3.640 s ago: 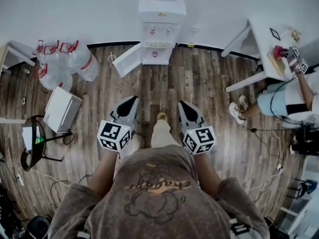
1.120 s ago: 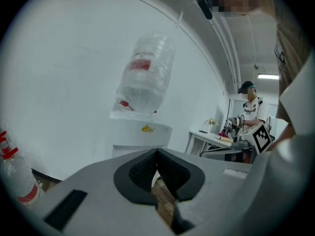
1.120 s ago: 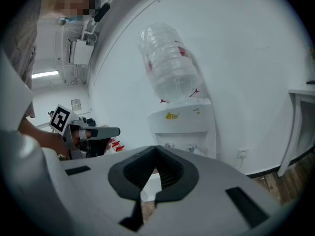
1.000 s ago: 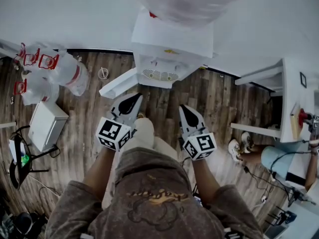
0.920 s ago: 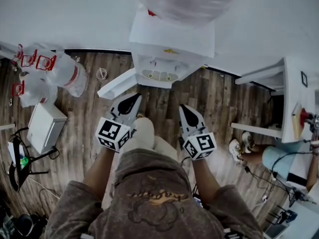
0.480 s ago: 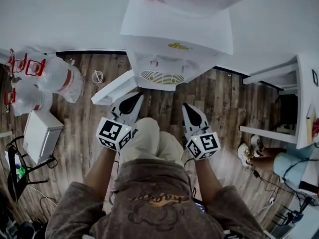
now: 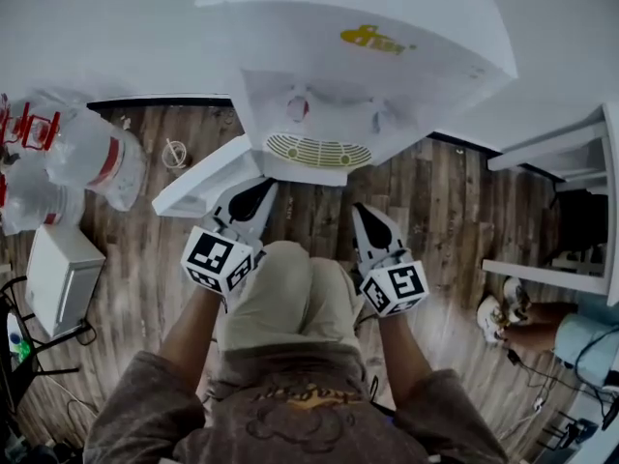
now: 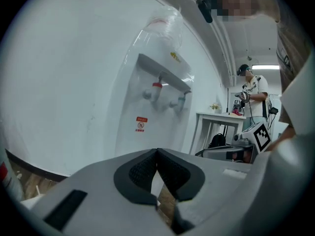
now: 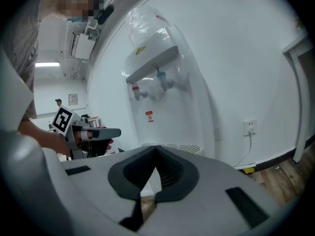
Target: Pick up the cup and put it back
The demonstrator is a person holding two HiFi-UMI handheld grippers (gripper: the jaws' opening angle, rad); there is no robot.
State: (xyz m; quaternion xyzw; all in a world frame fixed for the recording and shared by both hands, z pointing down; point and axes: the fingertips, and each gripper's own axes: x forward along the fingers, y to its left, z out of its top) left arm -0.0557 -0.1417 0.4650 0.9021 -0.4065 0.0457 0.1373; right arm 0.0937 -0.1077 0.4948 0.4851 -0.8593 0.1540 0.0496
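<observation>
A white water dispenser (image 7: pixel 319 95) fills the top of the head view, its drip grille (image 7: pixel 317 150) just ahead of both grippers. Its lower door (image 7: pixel 198 177) hangs open to the left. My left gripper (image 7: pixel 253 193) and right gripper (image 7: pixel 366 216) point at it side by side, both shut with nothing in them. In the left gripper view the left gripper (image 8: pixel 157 154) has its pads pressed together below the red tap (image 8: pixel 156 86). The right gripper (image 9: pixel 156 151) looks the same. A small round pale thing (image 7: pixel 175 153), perhaps a cup, lies on the floor at the left.
Large water bottles (image 7: pixel 92 158) and a white box (image 7: pixel 58 278) sit on the wood floor at the left. A white table (image 7: pixel 571 211) stands at the right, with another person (image 7: pixel 580 336) beside it. A wall socket (image 9: pixel 250 127) is right of the dispenser.
Both grippers and the head have sunk and come closer to the dispenser, which now looms much larger. The person's knees have bent up between the grippers. The jaws stayed shut.
</observation>
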